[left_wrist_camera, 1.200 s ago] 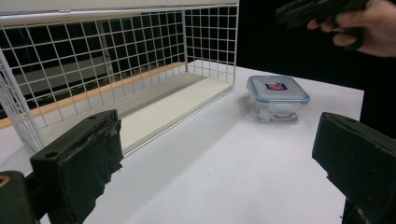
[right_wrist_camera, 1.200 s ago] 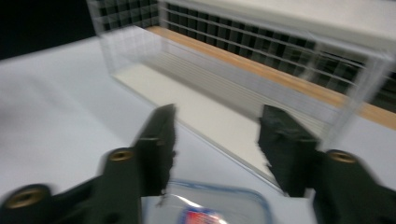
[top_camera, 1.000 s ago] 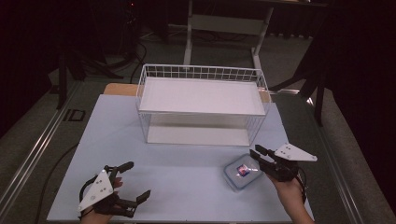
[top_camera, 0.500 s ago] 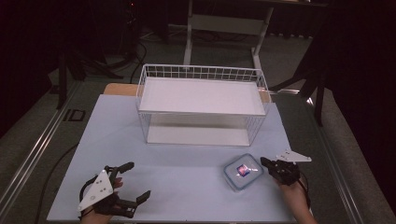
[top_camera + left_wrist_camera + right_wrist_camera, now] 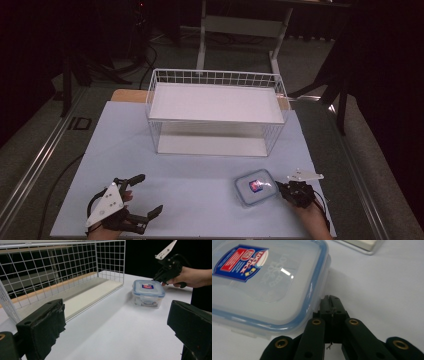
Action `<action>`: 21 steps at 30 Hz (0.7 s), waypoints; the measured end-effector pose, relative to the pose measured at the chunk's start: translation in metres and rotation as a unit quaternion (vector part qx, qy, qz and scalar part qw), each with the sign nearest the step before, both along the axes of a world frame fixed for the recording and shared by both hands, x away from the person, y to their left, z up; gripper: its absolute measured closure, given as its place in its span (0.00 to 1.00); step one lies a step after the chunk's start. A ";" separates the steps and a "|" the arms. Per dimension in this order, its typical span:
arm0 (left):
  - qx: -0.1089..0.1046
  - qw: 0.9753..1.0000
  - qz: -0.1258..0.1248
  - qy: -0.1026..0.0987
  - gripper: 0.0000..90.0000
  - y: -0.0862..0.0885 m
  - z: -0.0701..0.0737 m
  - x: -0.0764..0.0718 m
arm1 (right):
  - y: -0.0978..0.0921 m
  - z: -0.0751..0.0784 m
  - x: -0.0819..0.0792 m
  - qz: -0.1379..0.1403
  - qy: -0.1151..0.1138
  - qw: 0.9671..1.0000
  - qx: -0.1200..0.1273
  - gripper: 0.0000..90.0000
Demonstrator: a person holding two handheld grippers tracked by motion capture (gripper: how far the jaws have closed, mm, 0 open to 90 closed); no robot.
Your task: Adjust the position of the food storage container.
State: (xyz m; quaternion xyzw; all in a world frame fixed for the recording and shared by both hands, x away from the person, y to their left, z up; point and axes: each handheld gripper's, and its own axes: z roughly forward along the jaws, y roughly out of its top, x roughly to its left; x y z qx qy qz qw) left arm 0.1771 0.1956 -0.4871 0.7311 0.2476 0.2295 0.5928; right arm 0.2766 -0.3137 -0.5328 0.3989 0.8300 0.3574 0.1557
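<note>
One lidded box [image 5: 255, 186] — just beside right claw [image 5: 281, 187], jaws together

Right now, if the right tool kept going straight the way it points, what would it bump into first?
The right tool, shut, points at the side of the plastic box, just under the lid's blue rim. It would likely hit that first; it may already be touching.

A white wire basket [image 5: 216, 112] stands on the table [image 5: 200, 185]
</note>
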 end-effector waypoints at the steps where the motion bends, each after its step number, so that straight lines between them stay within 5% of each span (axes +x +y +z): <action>1: 0.001 1.000 0.000 0.000 0.03 0.000 0.000 0.000 | 0.002 0.000 -0.001 0.006 0.002 1.000 0.003 1.00; 9: 0.003 1.000 -0.001 0.006 0.03 -0.001 -0.002 0.001 | 0.020 0.000 -0.006 0.023 0.023 0.999 0.028 1.00; 13: 0.004 1.000 -0.001 0.008 0.03 -0.001 -0.002 0.001 | 0.030 0.000 -0.011 0.046 0.024 0.998 0.033 1.00; 15: 0.005 1.000 -0.001 0.009 0.03 -0.002 -0.002 0.001 | 0.038 0.002 -0.015 0.082 0.021 0.996 0.031 1.00; 21: 0.009 1.000 -0.004 0.012 0.03 -0.004 -0.004 0.002 | 0.053 0.003 -0.018 0.100 0.036 0.994 0.032 1.00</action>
